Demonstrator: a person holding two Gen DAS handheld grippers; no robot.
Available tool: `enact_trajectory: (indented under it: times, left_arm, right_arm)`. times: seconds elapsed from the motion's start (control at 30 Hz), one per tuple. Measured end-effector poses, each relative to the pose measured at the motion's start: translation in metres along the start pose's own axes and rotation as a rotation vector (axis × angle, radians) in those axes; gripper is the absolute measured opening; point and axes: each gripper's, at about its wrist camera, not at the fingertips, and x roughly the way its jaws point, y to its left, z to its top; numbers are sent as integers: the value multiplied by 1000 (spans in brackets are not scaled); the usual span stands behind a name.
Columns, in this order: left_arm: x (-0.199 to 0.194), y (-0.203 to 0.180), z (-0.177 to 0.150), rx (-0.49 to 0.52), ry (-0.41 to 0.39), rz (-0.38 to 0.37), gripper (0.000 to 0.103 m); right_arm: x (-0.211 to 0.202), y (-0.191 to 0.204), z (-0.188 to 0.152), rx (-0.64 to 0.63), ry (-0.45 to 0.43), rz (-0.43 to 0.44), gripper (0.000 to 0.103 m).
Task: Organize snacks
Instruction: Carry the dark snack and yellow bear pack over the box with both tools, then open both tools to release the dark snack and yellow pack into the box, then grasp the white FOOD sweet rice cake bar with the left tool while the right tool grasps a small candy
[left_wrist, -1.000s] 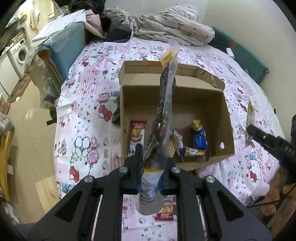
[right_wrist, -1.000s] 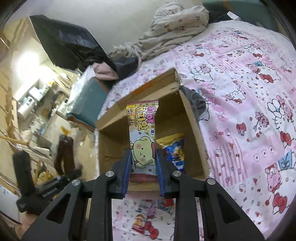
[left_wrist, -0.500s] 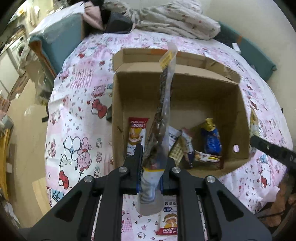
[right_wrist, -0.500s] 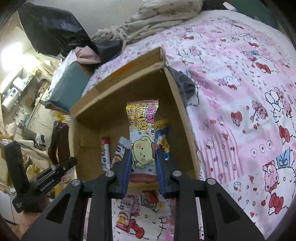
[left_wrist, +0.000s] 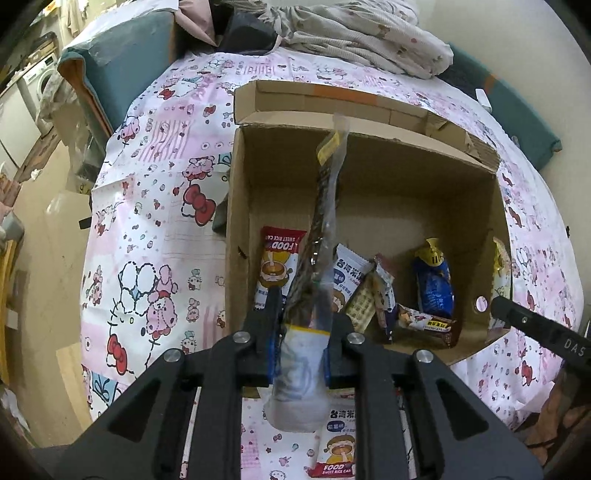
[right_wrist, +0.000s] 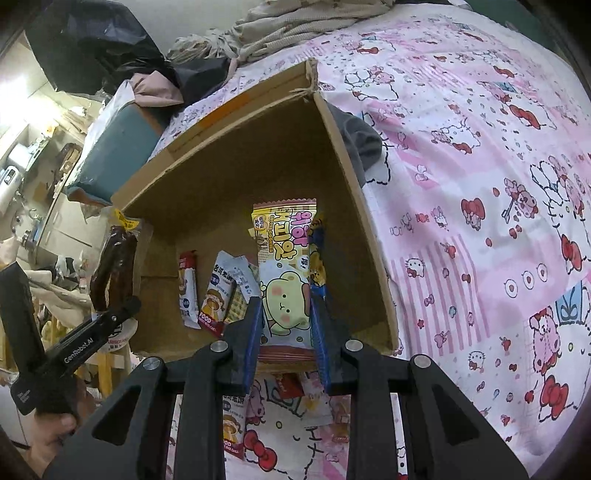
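An open cardboard box (left_wrist: 373, 177) sits on a pink cartoon bedsheet and holds several snack packets, among them a blue one (left_wrist: 433, 284). My left gripper (left_wrist: 300, 334) is shut on a long clear packet of dark snacks (left_wrist: 325, 221), held upright over the box's near edge. My right gripper (right_wrist: 286, 325) is shut on a yellow and pink wafer packet (right_wrist: 286, 273), held upright over the box (right_wrist: 236, 192). The left gripper and its dark packet (right_wrist: 110, 269) show at the left of the right wrist view.
Loose snack packets (left_wrist: 338, 446) lie on the sheet in front of the box, also under my right gripper (right_wrist: 232, 424). Crumpled bedding (left_wrist: 369, 40) and a teal cushion (left_wrist: 122, 62) lie behind the box. The bed edge and floor are at the left (left_wrist: 44, 221).
Both grippers have moved closer to the box with their packets still held. The box now fills more of each view and more of its contents show.
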Motion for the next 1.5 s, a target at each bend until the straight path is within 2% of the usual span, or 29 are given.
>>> enact_trajectory:
  times: [0.27, 0.37, 0.43, 0.47, 0.5, 0.53, 0.57, 0.87, 1.1, 1.5]
  left_arm:
    - [-1, -10, 0, 29, -26, -25, 15]
    - [2, -14, -1, 42, -3, -58, 16]
    - [4, -16, -2, 48, 18, -75, 31]
    - [3, -17, -3, 48, 16, -74, 50]
    - [2, -17, -4, 45, 7, -71, 67]
    - [-1, -17, -5, 41, -11, -65, 74]
    - [-3, -17, -5, 39, -24, -59, 82]
    - [-7, -14, -6, 23, -36, -71, 82]
    - [-18, -17, -8, 31, -77, -103, 84]
    - [-35, -5, -16, -3, -109, -63, 86]
  right_arm:
    - [2, -3, 0, 16, 4, 6, 29]
    - [2, -3, 1, 26, 0, 24, 30]
    - [2, -3, 1, 34, -1, 46, 33]
    - [0, -3, 1, 37, -6, 54, 35]
    - [-1, -3, 2, 41, -14, 57, 47]
    - [-3, -2, 2, 44, -28, 62, 65]
    - [-7, -2, 3, 42, -50, 72, 71]
    - [-12, 1, 4, 34, -61, 80, 72]
    - [-16, 2, 3, 29, -71, 84, 72]
    - [-26, -1, -5, 51, -82, 83, 76]
